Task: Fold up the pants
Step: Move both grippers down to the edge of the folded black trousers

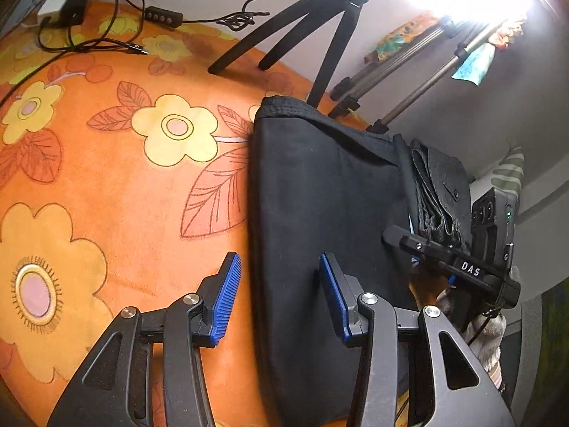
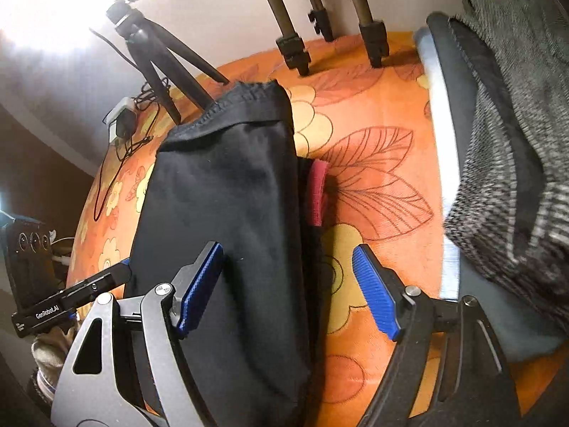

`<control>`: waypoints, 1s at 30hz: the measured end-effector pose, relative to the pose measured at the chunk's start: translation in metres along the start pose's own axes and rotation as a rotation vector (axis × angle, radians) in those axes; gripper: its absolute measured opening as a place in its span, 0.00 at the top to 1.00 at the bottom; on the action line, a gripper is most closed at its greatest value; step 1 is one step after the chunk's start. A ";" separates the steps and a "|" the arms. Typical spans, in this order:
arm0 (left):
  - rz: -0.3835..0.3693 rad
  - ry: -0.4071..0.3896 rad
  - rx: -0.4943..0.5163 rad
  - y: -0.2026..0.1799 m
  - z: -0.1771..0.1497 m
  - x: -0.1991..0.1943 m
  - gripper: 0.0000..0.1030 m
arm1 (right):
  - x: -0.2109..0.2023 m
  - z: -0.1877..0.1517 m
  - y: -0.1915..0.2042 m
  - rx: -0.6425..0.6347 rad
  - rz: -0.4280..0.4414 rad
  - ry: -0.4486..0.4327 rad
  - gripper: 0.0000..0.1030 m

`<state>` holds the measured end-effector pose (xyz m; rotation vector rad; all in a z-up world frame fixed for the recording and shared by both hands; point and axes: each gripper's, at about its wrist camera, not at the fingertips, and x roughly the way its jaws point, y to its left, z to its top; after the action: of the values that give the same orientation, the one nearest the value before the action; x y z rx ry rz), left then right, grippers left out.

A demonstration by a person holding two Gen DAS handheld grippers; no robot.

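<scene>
The black pants lie on the orange floral table, already folded into a long narrow strip. Both grippers, left and right, hover with fingers spread, pinching nothing. Likely one crosswise fold remains.

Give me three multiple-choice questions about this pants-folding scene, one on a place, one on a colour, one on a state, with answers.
1. Where do the black pants lie?
A. on the orange flowered cover
B. on a bare wooden floor
C. in a basket

2. What colour are the gripper pads?
A. red
B. blue
C. white

3. How do the right gripper jaws stand?
A. clamped on a tripod leg
B. shut on nothing
C. open across the pants' edge

Answers: 1 A, flowers surround the pants; 2 B, ribbed blue pads show in both views; 3 C, neither pad presses the cloth.
</scene>
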<state>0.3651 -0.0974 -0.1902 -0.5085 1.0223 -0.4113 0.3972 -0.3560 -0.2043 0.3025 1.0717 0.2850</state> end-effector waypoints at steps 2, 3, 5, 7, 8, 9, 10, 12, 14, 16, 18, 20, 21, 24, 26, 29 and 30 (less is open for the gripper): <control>-0.005 0.004 0.007 -0.002 0.000 0.003 0.57 | 0.000 -0.001 -0.002 -0.004 0.005 -0.004 0.24; -0.006 0.006 0.010 -0.002 0.000 0.004 0.57 | 0.000 0.000 -0.002 -0.007 0.009 -0.001 0.24; -0.012 0.014 0.016 -0.003 0.000 0.007 0.57 | 0.000 0.000 -0.003 -0.010 0.019 -0.002 0.24; -0.017 0.020 0.018 -0.002 0.001 0.010 0.57 | 0.001 -0.002 -0.003 -0.021 0.033 -0.007 0.24; -0.019 0.021 0.021 -0.003 0.001 0.012 0.57 | 0.001 -0.003 -0.002 -0.037 0.039 -0.006 0.24; -0.019 0.019 0.024 -0.003 0.003 0.013 0.57 | 0.001 -0.004 -0.002 -0.045 0.046 -0.005 0.24; -0.020 0.018 0.026 -0.003 0.003 0.013 0.57 | 0.001 -0.005 -0.002 -0.054 0.056 -0.006 0.24; -0.026 0.017 0.026 -0.003 0.004 0.014 0.57 | 0.000 -0.006 -0.003 -0.063 0.077 -0.015 0.26; -0.031 0.016 0.031 -0.003 0.005 0.016 0.57 | -0.001 -0.008 -0.002 -0.079 0.081 -0.028 0.35; -0.040 0.014 0.037 -0.004 0.006 0.018 0.57 | 0.000 -0.010 -0.002 -0.091 0.110 -0.024 0.45; -0.048 0.014 0.035 -0.004 0.007 0.020 0.57 | 0.001 -0.012 0.001 -0.098 0.113 -0.031 0.45; -0.053 0.008 0.036 -0.005 0.008 0.021 0.57 | 0.001 -0.012 0.002 -0.106 0.112 -0.036 0.45; -0.054 0.005 0.039 -0.005 0.008 0.021 0.57 | 0.001 -0.012 0.001 -0.101 0.125 -0.041 0.45; -0.062 -0.002 0.056 -0.008 0.008 0.022 0.57 | 0.001 -0.011 -0.005 -0.073 0.157 -0.046 0.49; -0.070 0.000 0.065 -0.010 0.008 0.024 0.57 | 0.002 -0.011 -0.007 -0.065 0.179 -0.047 0.53; -0.063 -0.001 0.080 -0.012 0.008 0.024 0.57 | 0.005 -0.012 -0.008 -0.062 0.206 -0.037 0.55; -0.061 -0.002 0.084 -0.012 0.008 0.024 0.57 | 0.006 -0.012 -0.008 -0.064 0.208 -0.035 0.55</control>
<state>0.3819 -0.1186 -0.1968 -0.4654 0.9852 -0.5064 0.3898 -0.3603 -0.2176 0.3613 0.9954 0.4975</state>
